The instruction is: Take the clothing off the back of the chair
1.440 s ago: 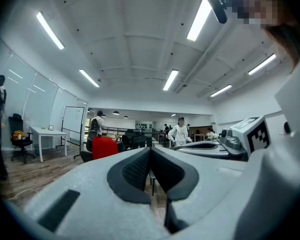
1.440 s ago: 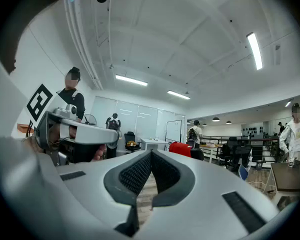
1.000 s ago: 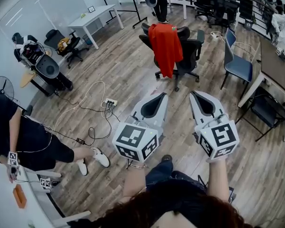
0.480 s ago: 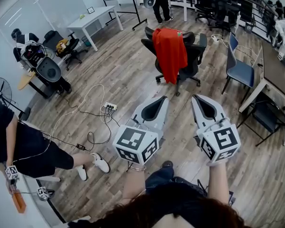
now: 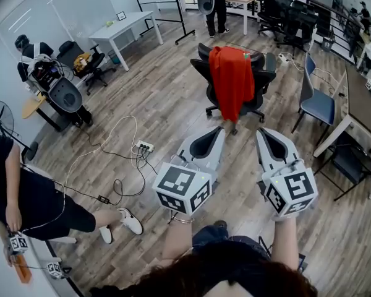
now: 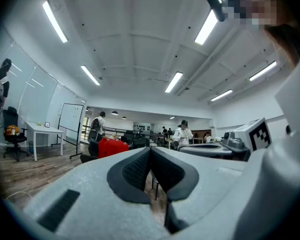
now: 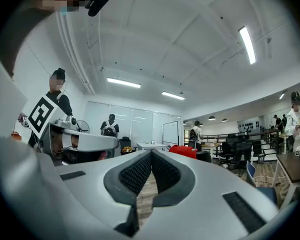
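One red cloth garment (image 5: pixel 232 79) draped one black swivel office chair (image 5: pixel 264 79). The left tongs (image 5: pixel 222 129) and right tongs (image 5: pixel 260 131), two in all, were clenched empty, apart from it.

Most of chair (image 5: pixel 264 76) back hidden under red clothing (image 5: pixel 232 82) — bystander (image 5: pixel 31 190) cut off at left edge.

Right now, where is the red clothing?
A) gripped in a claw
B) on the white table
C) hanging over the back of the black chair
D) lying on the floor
C: the red clothing hangs draped over the back of the black chair.
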Demonstrator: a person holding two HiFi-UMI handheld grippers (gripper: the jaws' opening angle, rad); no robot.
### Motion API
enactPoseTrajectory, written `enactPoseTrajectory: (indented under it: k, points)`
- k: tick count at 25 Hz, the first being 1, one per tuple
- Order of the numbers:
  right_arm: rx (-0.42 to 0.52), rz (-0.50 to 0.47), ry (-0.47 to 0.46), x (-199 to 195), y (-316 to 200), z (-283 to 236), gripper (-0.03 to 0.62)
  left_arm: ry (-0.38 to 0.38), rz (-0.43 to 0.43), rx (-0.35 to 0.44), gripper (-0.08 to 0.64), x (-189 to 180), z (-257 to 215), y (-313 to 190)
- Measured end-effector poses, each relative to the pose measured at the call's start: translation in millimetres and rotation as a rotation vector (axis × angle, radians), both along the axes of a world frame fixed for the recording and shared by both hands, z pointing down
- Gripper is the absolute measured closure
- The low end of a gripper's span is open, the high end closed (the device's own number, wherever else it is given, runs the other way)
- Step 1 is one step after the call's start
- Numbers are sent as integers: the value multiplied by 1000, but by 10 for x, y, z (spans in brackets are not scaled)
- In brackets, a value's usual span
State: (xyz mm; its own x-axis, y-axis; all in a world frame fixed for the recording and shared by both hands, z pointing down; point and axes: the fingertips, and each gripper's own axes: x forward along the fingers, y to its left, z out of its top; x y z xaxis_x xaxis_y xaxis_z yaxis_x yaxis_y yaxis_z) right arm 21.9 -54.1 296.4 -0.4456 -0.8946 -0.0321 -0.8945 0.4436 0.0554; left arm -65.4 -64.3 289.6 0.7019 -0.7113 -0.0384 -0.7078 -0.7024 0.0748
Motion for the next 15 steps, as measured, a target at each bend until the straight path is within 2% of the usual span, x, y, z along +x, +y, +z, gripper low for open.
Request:
enactPoseTrajectory:
  k: [15]
  points:
    - [-6,41,-16,-48,-461,19,597,-9,54,-1,545,-23,84,-499]
